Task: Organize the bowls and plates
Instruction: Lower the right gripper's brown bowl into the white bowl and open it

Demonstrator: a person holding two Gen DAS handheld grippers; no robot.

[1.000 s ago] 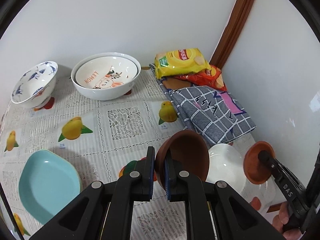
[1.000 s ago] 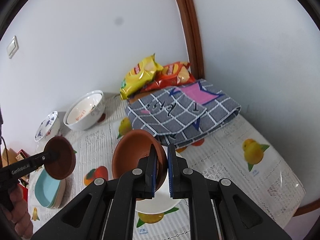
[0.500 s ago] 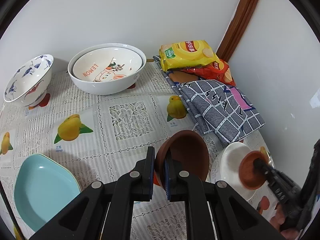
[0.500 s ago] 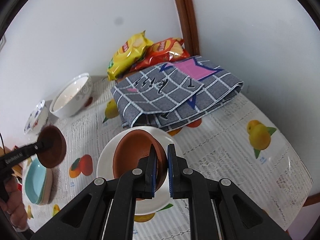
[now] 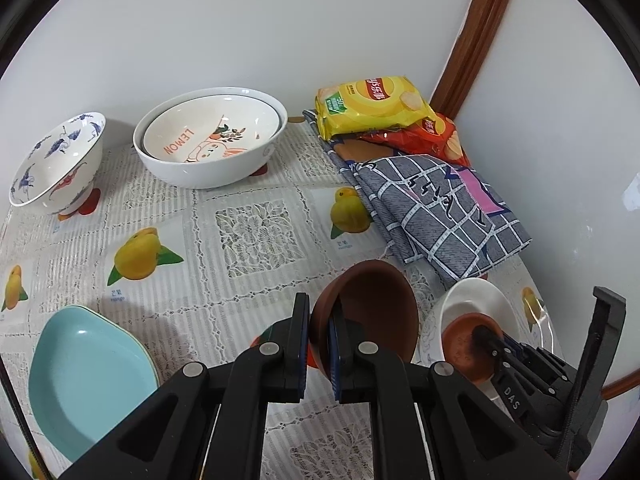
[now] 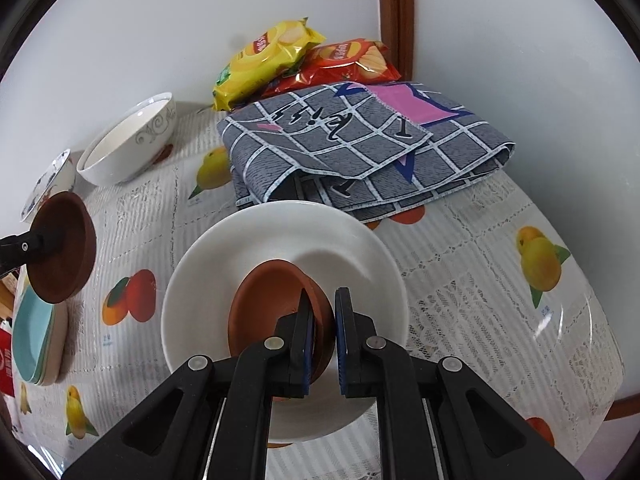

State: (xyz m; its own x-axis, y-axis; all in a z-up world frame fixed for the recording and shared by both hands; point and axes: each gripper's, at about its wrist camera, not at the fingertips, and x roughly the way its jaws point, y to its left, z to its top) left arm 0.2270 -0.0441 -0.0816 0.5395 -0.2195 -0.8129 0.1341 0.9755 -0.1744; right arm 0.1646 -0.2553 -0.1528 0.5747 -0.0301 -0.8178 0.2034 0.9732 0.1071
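We see the right claw point(image 6: 323, 344) clamped on the rim of a terracotta saucer point(image 6: 276, 300) that sits inside the white plate point(image 6: 280, 240) near the bench's right edge. The plate's far rim lies just beside the folded grey cloth point(image 6: 360, 152). The left claw point(image 5: 319, 344) grips the rim of a dark brown bowl point(image 5: 376, 304), tilted on edge over open tablecloth point(image 5: 256, 236). The light blue plates point(image 5: 88, 364) are stacked at the left edge.

left wrist: faces wall, high | right wrist: near | shared: white plate point(image 5: 476, 300)
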